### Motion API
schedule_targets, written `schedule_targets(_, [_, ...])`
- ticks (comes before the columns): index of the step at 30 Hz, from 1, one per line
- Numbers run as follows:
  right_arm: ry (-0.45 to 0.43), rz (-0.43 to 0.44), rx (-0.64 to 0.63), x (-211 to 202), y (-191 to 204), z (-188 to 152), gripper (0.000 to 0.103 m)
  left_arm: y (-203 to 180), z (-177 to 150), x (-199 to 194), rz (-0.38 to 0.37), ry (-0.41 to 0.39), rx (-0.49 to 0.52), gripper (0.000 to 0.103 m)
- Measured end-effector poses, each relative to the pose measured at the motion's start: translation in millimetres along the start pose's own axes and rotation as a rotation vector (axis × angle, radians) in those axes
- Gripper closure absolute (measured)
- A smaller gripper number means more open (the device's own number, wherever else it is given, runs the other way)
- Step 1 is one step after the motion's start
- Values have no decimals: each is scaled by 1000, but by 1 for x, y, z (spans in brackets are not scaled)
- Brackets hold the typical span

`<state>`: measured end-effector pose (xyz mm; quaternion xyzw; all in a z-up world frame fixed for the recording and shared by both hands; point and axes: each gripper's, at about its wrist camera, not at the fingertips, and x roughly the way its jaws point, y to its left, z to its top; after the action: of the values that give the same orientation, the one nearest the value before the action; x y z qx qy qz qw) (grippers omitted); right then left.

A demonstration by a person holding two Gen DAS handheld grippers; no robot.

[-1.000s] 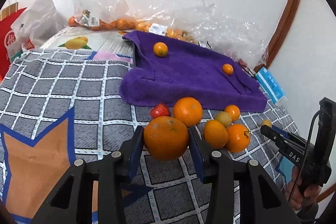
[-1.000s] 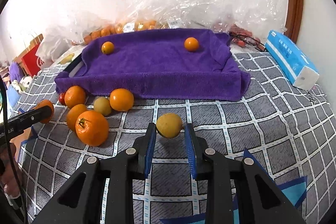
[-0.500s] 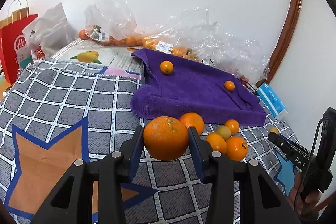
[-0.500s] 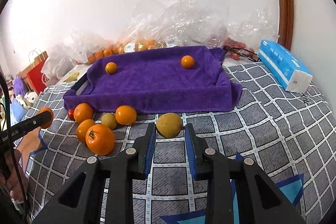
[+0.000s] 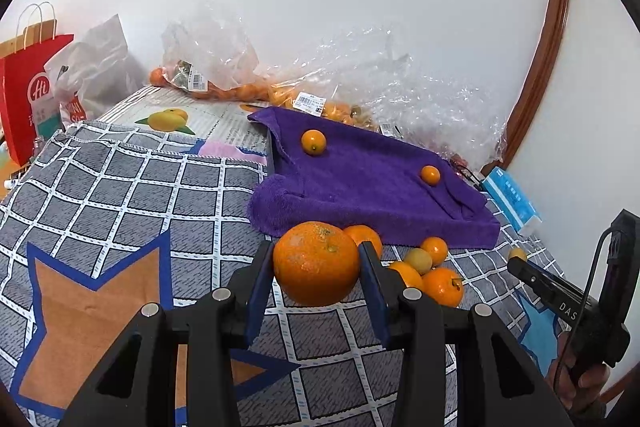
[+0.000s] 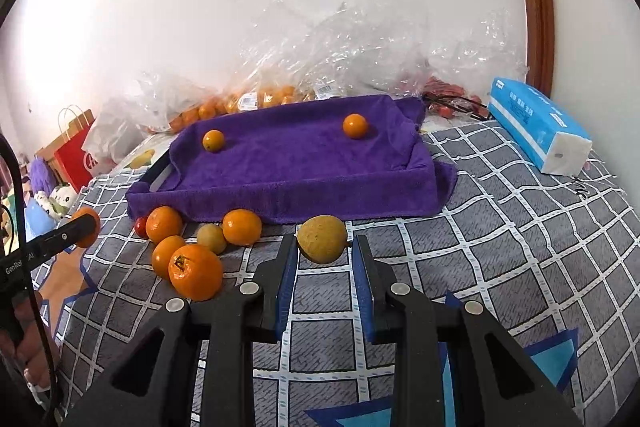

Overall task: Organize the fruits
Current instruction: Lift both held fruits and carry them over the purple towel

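Two grips we hold: left gripper (image 5: 316,263) clamps a big orange (image 5: 316,264), right gripper (image 6: 322,245) a yellowish fruit (image 6: 322,238).

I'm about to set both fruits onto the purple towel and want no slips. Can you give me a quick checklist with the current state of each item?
1. Left claw clamped on the large orange: ok.
2. Right claw clamped on the yellow-green fruit: ok.
3. Free space on the purple towel: ok, only two small oranges on it, far apart.
4. Path to the towel: ok, loose fruit pile sits left of the right claw.
5. Raised towel edge cleared: cannot tell.
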<state>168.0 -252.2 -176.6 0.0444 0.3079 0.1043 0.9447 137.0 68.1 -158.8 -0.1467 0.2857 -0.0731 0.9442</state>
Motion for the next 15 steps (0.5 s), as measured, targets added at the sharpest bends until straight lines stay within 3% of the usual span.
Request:
schedule_targets(9, [-34, 20, -46, -19, 19, 14, 75, -5, 17, -6, -10, 14, -12, 63])
schedule_targets(15, [-57, 15, -53, -25, 28, 41, 75, -17, 51, -10, -34, -15, 6, 63])
